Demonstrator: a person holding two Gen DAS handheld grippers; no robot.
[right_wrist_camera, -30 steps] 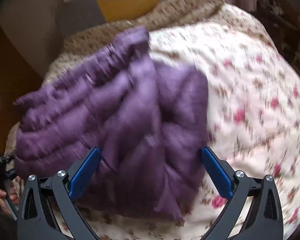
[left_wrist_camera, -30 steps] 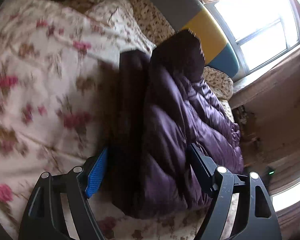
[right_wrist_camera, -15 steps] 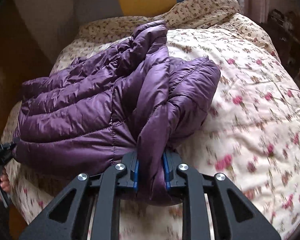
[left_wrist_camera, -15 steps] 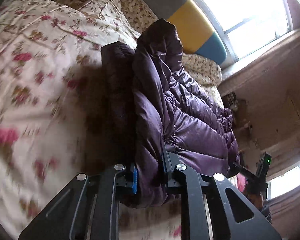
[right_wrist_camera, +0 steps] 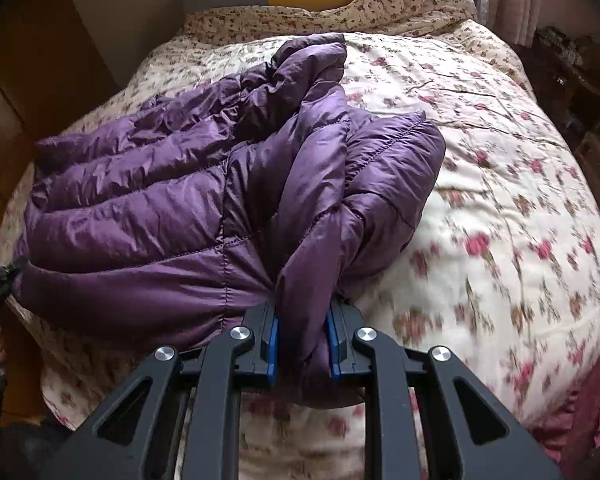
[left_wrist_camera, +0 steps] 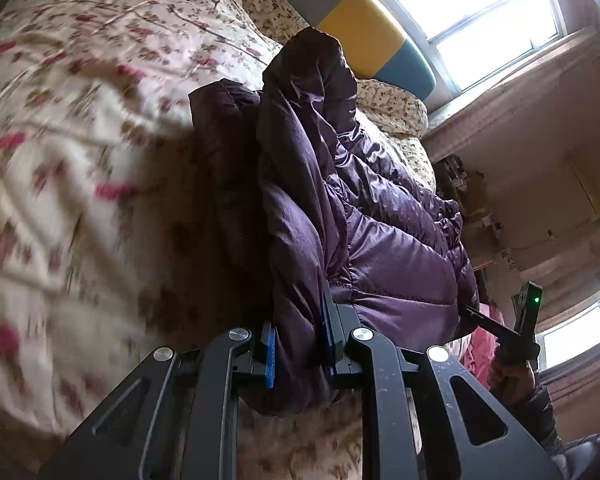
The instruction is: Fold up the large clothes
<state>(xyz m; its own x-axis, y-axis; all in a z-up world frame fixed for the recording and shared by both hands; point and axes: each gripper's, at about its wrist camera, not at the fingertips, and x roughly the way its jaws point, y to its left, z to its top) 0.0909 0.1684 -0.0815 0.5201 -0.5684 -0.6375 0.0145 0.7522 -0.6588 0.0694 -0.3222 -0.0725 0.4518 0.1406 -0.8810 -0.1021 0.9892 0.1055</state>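
A purple quilted puffer jacket [right_wrist_camera: 180,208] lies bunched on a floral bedspread [right_wrist_camera: 500,184]. My right gripper [right_wrist_camera: 302,344] is shut on a thick fold of the jacket's near edge, its blue pads pressed against the fabric. In the left wrist view the same jacket [left_wrist_camera: 380,248] rises in a ridge over the bedspread [left_wrist_camera: 80,140], and my left gripper [left_wrist_camera: 298,352] is shut on another fold at its near end. The other gripper [left_wrist_camera: 520,332] shows at the far right of the left wrist view, held in a hand.
A headboard with grey, yellow and blue panels [left_wrist_camera: 364,28] stands at the bed's far end under a bright window [left_wrist_camera: 480,12]. A floral pillow [right_wrist_camera: 332,12] lies below it. Dark wooden furniture [right_wrist_camera: 32,72] lines the bed's left side. Cluttered shelves [right_wrist_camera: 580,80] stand right.
One second ago both grippers were open on either side of the jacket. They have since closed on folds of it and lifted the gripped edges slightly, bunching the jacket.
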